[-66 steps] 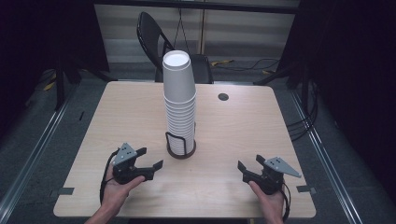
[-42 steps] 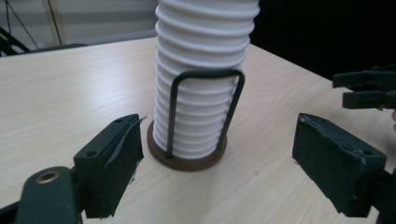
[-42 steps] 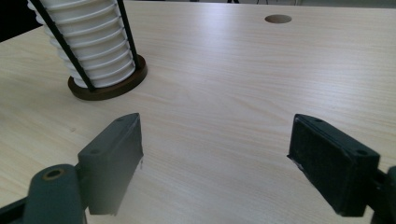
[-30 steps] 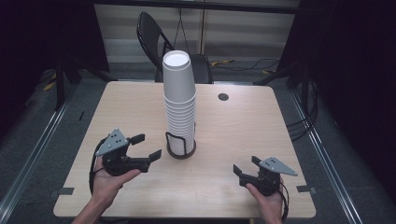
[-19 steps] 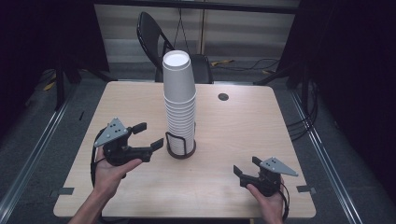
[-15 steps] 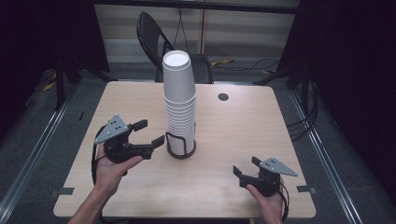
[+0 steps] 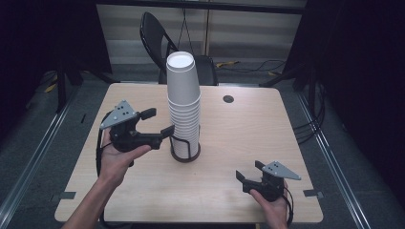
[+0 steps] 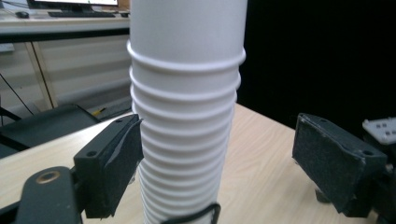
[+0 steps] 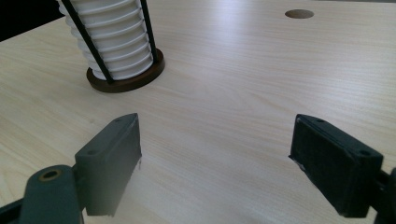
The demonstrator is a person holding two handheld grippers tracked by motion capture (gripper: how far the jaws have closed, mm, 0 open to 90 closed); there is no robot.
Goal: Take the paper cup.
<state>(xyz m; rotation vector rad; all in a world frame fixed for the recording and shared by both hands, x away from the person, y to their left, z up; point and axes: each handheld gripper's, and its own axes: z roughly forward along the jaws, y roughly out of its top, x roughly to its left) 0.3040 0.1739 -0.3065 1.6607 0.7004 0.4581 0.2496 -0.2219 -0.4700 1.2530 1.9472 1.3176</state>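
The left gripper point(image 7: 157, 125) hangs above the desk point(image 7: 286, 138) just beside the stack of paper cups point(image 7: 184, 107), its jaws spread and just been opening wider, one pad close against the stack's near flank and the other well off to the far side, so neither presses on the cups. The stack stands upright in a dark wire holder point(image 7: 185, 149) near the desk's middle, its long axis vertical, straight ahead of the left gripper and partly between its jaws in the left gripper view. The right gripper point(image 7: 251, 177), also spread and holding nothing, rests well apart from the stack, so the left hand point(image 7: 117, 160) is plainly nearer.
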